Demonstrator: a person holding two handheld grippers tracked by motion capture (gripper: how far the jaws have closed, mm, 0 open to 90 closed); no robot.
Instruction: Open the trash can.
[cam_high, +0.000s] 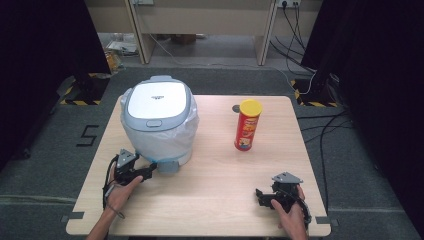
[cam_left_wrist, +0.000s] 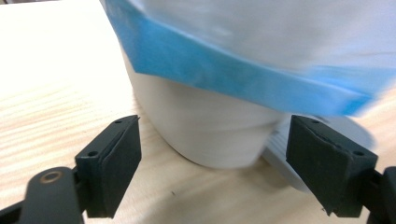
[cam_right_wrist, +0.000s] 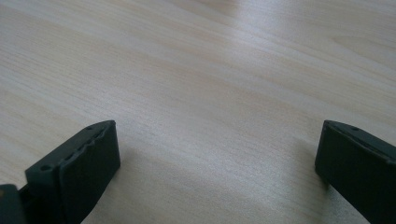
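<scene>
High view: crisp can (cam_high: 248, 125) upright; left claw (cam_left_wrist: 212, 163) wide open, empty, at bin (cam_left_wrist: 210, 130) base.

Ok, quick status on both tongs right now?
Left tongs: open, empty, at the bin's base by its pedal.
Right tongs: open, empty, over the table.

A fixed camera looks forward and down from above the near edge of the wooden table (cam_high: 210, 190), taking in the whole top and the lidded bin (cam_high: 157, 120). The left gripper view sits low, very near the bin's (cam_left_wrist: 210, 135) base. The right gripper view looks closely along bare tabletop (cam_right_wrist: 210, 93), well apart from the bin.
</scene>
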